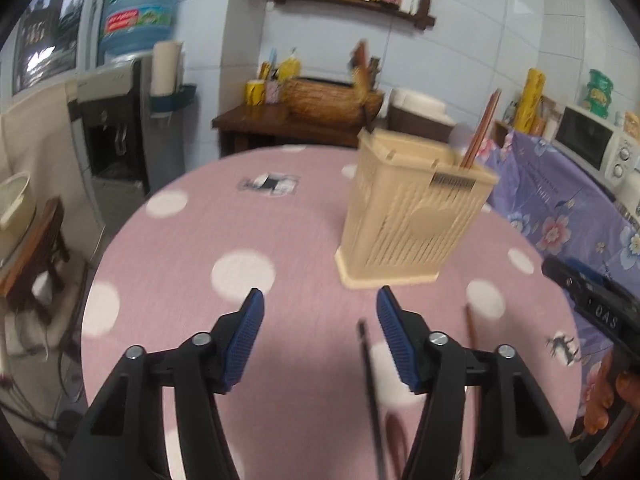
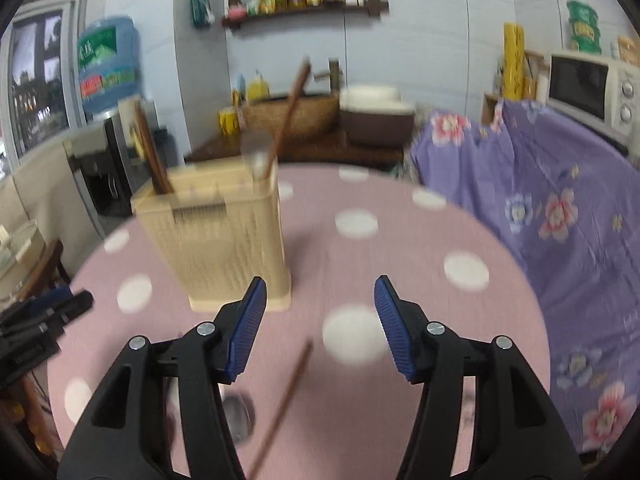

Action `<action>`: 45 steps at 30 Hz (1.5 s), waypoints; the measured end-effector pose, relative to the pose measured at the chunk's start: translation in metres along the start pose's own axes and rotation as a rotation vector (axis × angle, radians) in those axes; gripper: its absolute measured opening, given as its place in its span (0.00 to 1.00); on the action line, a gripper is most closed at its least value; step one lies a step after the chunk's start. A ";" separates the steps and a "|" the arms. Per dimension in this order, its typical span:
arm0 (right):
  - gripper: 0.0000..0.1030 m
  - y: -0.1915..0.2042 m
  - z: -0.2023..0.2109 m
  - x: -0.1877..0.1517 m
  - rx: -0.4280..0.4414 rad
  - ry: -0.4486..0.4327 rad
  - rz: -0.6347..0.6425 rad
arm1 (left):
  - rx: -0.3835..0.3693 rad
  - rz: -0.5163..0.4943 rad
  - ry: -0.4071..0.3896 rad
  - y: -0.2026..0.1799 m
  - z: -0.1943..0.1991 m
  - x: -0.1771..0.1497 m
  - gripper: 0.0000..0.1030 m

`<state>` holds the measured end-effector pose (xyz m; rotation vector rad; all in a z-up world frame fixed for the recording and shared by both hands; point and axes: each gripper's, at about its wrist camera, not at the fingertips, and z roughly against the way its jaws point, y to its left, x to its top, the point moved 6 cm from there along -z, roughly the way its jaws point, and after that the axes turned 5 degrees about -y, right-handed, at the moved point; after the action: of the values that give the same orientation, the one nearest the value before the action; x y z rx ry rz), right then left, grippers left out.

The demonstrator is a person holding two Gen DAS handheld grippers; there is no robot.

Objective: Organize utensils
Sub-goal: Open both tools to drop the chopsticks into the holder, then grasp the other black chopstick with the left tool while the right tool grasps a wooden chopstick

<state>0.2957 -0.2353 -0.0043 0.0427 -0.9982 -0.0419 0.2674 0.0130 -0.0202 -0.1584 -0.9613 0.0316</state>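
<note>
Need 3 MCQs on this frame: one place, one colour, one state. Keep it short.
1. Where does the utensil holder stand?
A. on the round table
B. on the wall shelf
C. on the microwave

2. What colour is the tablecloth?
A. green with stripes
B. pink with white dots
C. plain black

3. How is the right gripper?
A. shut on a spoon
B. shut on a chopstick
C. open, holding nothing

Answers: A, its base rests on the table; B, pink cloth with white dots fills both views; C, the fingers stand apart, and the loose chopstick lies on the table below.
</note>
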 end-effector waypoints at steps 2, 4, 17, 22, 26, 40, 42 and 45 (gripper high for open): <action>0.55 0.000 -0.004 -0.033 -0.003 0.074 -0.013 | 0.011 0.016 0.056 0.008 -0.004 -0.019 0.44; 0.55 -0.001 -0.006 -0.055 -0.015 0.123 -0.033 | 0.001 0.024 0.095 0.009 -0.006 -0.035 0.38; 0.49 0.015 -0.013 -0.080 0.010 0.195 -0.049 | -0.029 0.004 0.144 -0.007 -0.019 -0.053 0.34; 0.46 0.009 -0.032 -0.059 0.015 0.205 -0.063 | -0.050 -0.008 0.164 -0.019 -0.035 -0.045 0.34; 0.42 0.008 -0.047 -0.054 0.012 0.228 -0.067 | -0.055 -0.054 0.187 -0.035 -0.049 -0.045 0.34; 0.31 0.024 -0.079 -0.062 0.005 0.294 -0.054 | -0.015 -0.107 0.235 -0.044 -0.073 -0.055 0.34; 0.29 0.025 -0.082 -0.063 -0.009 0.292 -0.043 | -0.011 -0.112 0.233 -0.045 -0.075 -0.054 0.34; 0.27 0.026 -0.085 -0.061 -0.024 0.290 -0.028 | -0.004 -0.131 0.227 -0.047 -0.077 -0.053 0.34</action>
<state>0.3343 -0.2043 -0.1000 0.0394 -0.7070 -0.0716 0.2982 -0.0481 -0.0996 -0.1000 -0.7432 -0.1073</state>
